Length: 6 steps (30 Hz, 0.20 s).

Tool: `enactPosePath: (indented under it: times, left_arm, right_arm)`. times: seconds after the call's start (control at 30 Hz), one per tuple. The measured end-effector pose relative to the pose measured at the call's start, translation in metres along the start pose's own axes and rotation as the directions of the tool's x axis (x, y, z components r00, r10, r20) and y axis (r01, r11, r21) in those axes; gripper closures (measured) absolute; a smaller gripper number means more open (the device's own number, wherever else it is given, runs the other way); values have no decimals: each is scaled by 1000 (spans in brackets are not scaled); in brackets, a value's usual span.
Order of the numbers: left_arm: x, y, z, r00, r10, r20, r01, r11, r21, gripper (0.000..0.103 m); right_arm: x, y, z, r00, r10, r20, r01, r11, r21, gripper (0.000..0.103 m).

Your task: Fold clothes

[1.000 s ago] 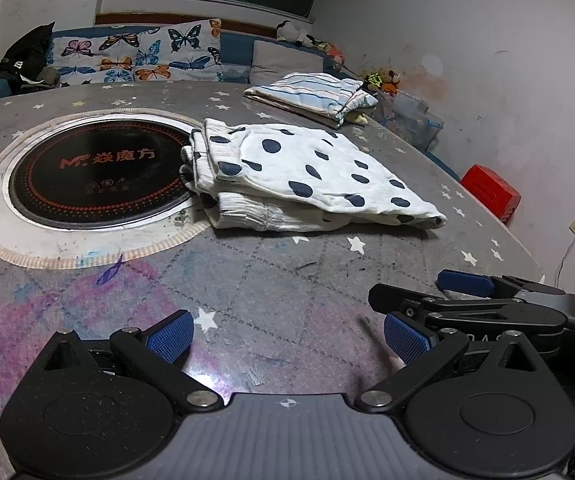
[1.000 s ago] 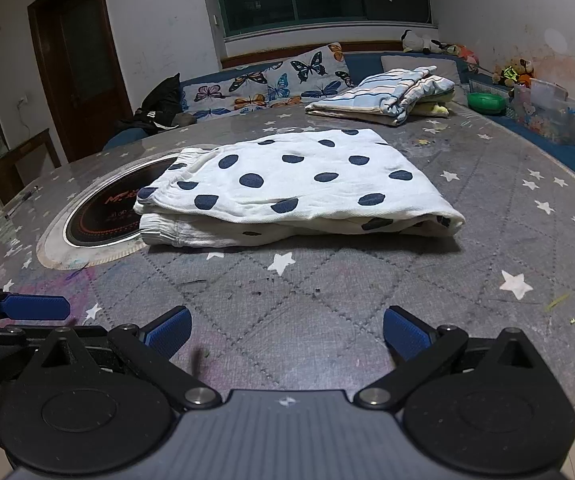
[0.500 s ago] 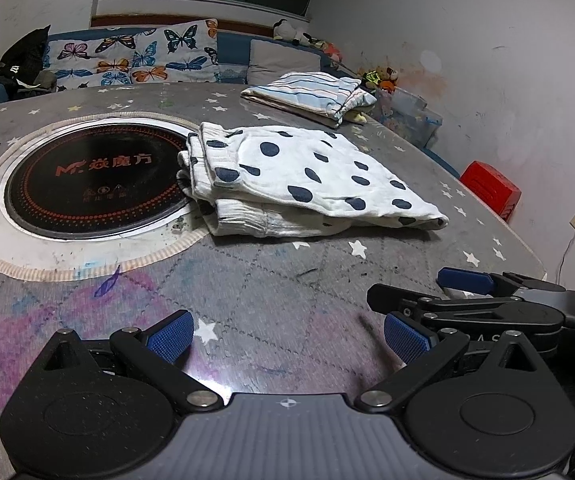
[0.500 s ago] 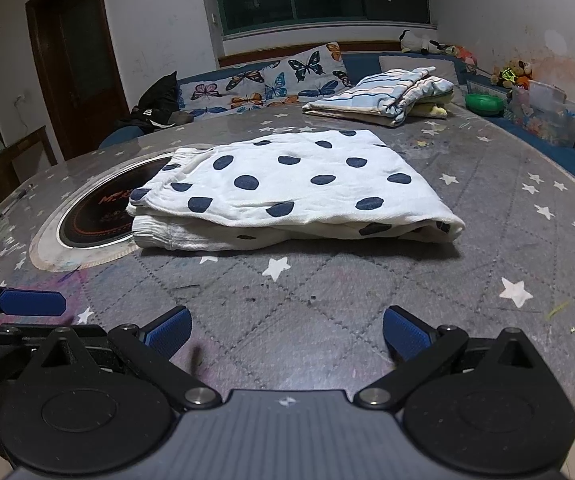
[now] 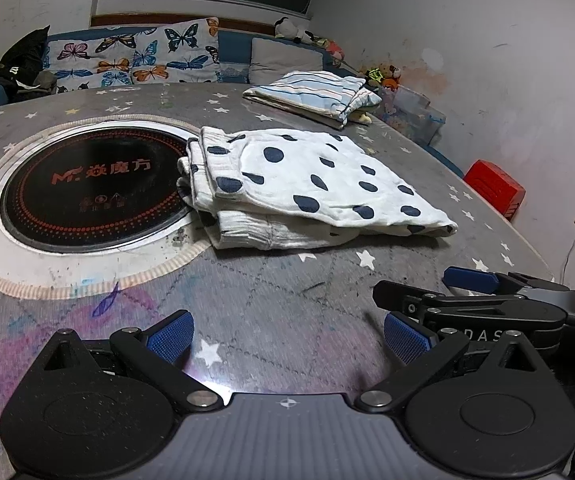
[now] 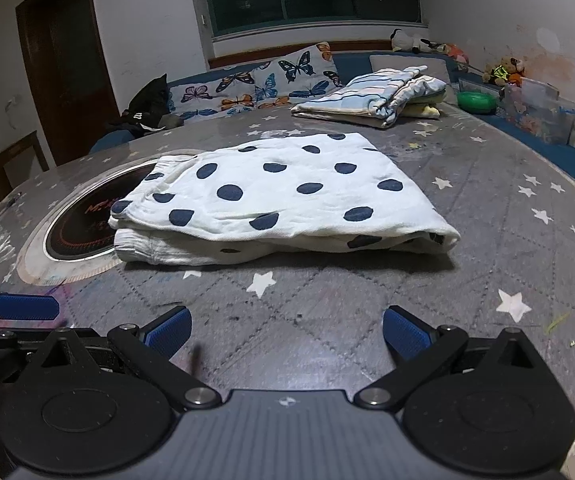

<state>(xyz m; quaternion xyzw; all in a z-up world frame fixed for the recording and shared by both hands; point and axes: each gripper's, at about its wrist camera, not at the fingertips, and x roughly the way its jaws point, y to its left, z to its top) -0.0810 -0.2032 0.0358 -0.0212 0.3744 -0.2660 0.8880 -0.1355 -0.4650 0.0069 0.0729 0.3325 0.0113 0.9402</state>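
spotted garment (image 6: 283, 196) lay folded on surface (image 6: 487, 216), ahead of and well apart from both grippers | long axis ran left-right across right gripper (image 6: 287, 332) | left gripper (image 5: 287, 336) faced its waistband end | both jaws open, empty | right judged squarer to it

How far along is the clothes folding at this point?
Looks nearly done: the polka-dot garment lies folded on the table, and a striped folded pile sits at the far edge. Nothing is in hand; left gripper and right gripper are open, short of it. No unfolded clothes visible.
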Motion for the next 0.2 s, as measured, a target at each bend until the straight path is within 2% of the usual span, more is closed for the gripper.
enactPosePath:
  times: [0.2]
  left_arm:
    - [5, 2, 7, 1000, 14, 1, -14, 1000, 8, 0]
  right_arm:
    - [6, -2, 4, 1000, -10, 3, 10, 1000, 7, 0]
